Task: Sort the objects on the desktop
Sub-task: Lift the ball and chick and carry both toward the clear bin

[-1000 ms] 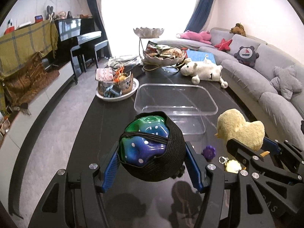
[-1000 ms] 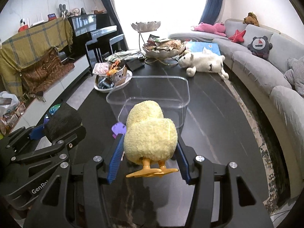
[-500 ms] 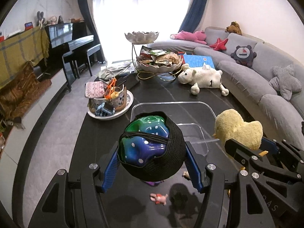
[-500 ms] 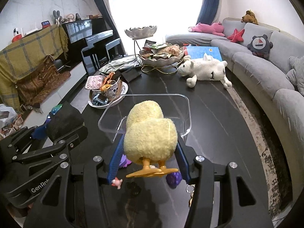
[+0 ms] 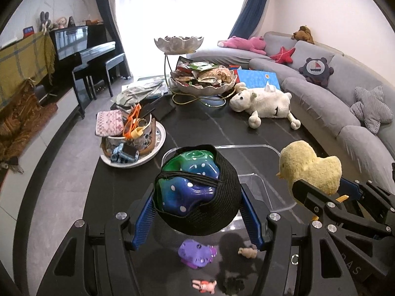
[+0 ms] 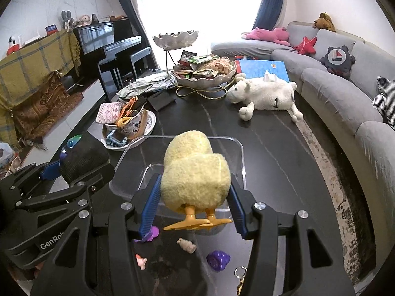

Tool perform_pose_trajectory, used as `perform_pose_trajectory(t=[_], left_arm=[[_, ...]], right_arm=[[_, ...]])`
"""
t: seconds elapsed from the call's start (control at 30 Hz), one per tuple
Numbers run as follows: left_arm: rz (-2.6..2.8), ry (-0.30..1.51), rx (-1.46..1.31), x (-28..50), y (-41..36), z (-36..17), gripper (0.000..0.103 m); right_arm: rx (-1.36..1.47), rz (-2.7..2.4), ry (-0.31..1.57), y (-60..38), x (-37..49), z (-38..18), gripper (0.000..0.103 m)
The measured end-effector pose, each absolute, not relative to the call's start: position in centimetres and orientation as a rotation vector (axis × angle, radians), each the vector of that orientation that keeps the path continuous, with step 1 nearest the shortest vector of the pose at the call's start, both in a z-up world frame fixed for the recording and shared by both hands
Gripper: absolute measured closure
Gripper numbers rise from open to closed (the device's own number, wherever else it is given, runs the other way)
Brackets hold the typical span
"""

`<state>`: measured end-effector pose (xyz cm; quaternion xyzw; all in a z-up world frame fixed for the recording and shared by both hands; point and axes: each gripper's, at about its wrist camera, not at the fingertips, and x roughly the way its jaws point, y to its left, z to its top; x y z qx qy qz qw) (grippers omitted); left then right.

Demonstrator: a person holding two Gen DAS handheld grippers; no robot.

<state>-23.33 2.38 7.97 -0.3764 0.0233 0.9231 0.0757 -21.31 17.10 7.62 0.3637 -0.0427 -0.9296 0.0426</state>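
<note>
Left gripper [image 5: 197, 212] fingers clamp black ball [image 5: 197, 192] above tabletop [image 5: 197, 128], before clear bin [image 5: 271, 172]. Right gripper [image 6: 195, 204] fingers clamp duck [image 6: 195, 172], seemingly over near bin edge. Small toys [image 6: 217, 260] lie below.

yellow plush duck [image 6: 195, 172]; black woven pouch [image 5: 197, 197]; green-blue white-dotted toy [image 5: 187, 185].

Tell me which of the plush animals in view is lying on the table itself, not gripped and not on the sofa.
The white sheep with the "1" on its flank, lying beside the snack bowl stand. The yellow duck is gripped; the pink plush is on the sofa.
</note>
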Motion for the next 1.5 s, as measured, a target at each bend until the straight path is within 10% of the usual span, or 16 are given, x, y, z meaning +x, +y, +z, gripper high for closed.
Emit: perform_pose_trajectory(t=[1.5], left_arm=[[2.615,0.134,-1.435,-32.3,4.0,-1.9,0.042]], right_arm=[[1.405,-2.739,-0.141,18.0,-29.6,-0.9,0.053]])
